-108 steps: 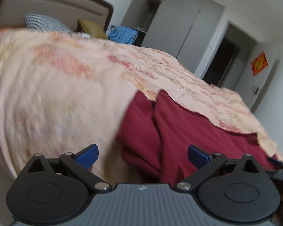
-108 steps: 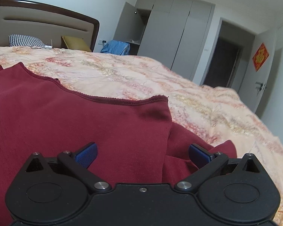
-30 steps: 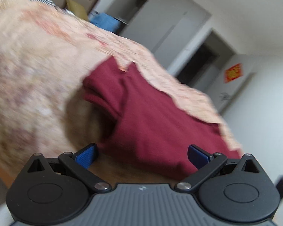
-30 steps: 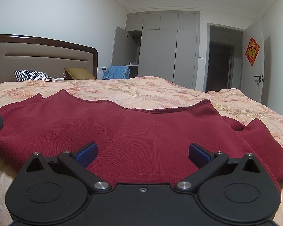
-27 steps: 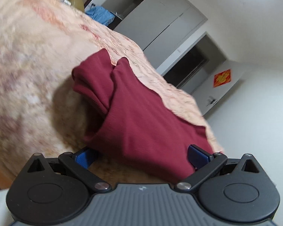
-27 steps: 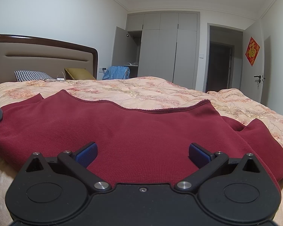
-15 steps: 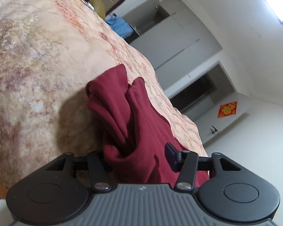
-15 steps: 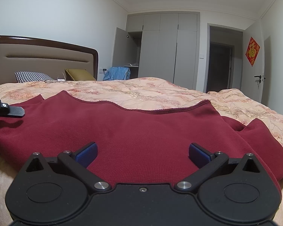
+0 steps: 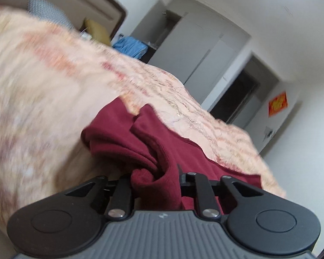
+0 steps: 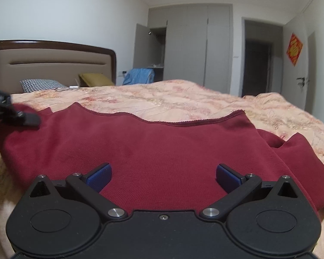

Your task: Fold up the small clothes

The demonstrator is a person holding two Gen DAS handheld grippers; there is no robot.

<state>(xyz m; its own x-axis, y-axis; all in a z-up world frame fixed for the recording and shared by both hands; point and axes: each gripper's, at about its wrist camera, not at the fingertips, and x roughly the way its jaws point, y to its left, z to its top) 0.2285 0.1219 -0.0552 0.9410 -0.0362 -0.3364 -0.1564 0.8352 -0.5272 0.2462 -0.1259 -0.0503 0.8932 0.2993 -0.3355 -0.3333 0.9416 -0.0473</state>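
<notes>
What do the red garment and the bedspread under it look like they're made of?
Red garment: looks like a soft matte knit, judging by its fine ribbed texture, stitched hem and thick bunching in the left gripper. Bedspread: probably a woven or quilted fabric with a slight sheen, peach floral print, fine wrinkles.

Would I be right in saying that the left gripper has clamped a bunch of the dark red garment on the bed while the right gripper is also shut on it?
Not quite: the right gripper is open, its blue pads spread wide above the dark red garment, as the right wrist view shows. The left gripper, whose jaws have just been closing, does clamp a bunch of the cloth on the bed.
</notes>
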